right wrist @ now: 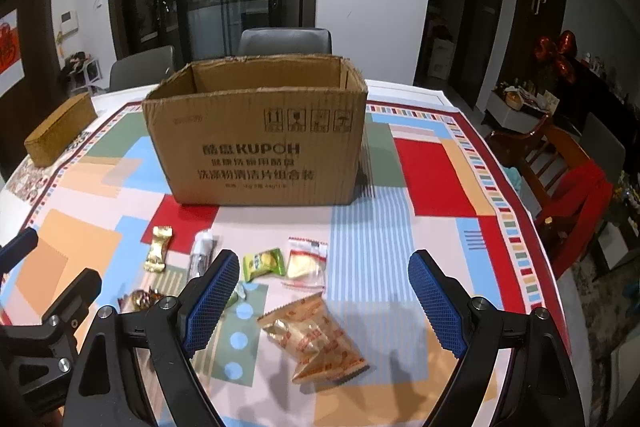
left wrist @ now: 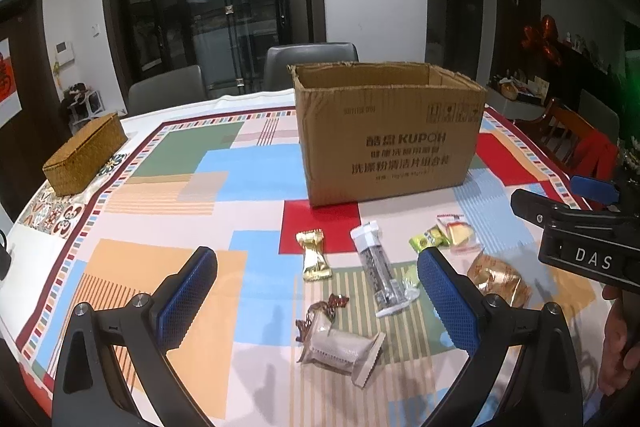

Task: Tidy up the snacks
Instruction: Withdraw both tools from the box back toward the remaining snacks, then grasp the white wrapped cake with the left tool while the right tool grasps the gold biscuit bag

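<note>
Open-topped cardboard box (right wrist: 256, 143) printed KUPOH, upright on the bench (right wrist: 432, 171), which wears a bright patchwork tablecloth. All places below given from that box.

Just in front of its near wall, a loose scatter of snacks:
- gold-foil candy (left wrist: 314, 255), nearest the box's left front corner
- long clear tube-shaped pack with dark filling (left wrist: 378, 267), right of the gold one
- small green packet (right wrist: 264, 263) and clear red-trimmed cake packet (right wrist: 306, 263), side by side, in front of the box's centre in the right wrist view
- orange bread bag (right wrist: 314, 339), farther forward
- brown twist-wrapped sweet (left wrist: 324, 311) and clear-wrapped pale biscuit roll (left wrist: 340, 347), farthest forward on the left

Woven rattan box (left wrist: 86, 159) well off to the left of the carton, near the bench edge.

Left gripper (left wrist: 316, 291) above the twist sweet and biscuit roll, jaws wide, nothing held. Right gripper (right wrist: 324, 291) above the bread bag, jaws wide, nothing held.
</note>
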Motion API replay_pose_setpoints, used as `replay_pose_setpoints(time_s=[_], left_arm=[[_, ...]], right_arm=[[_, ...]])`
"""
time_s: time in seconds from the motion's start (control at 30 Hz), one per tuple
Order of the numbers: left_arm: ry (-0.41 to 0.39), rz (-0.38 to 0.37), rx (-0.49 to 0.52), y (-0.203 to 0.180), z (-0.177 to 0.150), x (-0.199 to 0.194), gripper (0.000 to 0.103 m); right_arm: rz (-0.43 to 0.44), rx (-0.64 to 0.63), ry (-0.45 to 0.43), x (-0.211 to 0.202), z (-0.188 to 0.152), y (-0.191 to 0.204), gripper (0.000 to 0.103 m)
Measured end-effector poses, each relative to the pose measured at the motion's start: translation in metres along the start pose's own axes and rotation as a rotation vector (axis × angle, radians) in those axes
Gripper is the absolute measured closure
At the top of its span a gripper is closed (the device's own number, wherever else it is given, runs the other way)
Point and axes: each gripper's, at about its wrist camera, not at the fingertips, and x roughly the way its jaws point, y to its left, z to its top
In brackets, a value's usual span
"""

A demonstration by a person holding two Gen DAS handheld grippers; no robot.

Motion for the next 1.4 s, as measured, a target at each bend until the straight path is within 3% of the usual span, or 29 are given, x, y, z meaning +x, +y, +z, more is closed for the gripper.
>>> replay_pose_setpoints(time_s=[0.9,1.4], left_arm=[[0.062,-0.016,0.073,-0.011,-0.049,0.02,0.002],[0.121,-0.058,0.119,-0.021,-0.063,0.042,0.012]], right_arm=[[-0.031,-0.012,0.122,0.033,-0.052,0.0,0.016],[-0.034,-0.017,0.17,0.054,-0.062,0.001,0.016]])
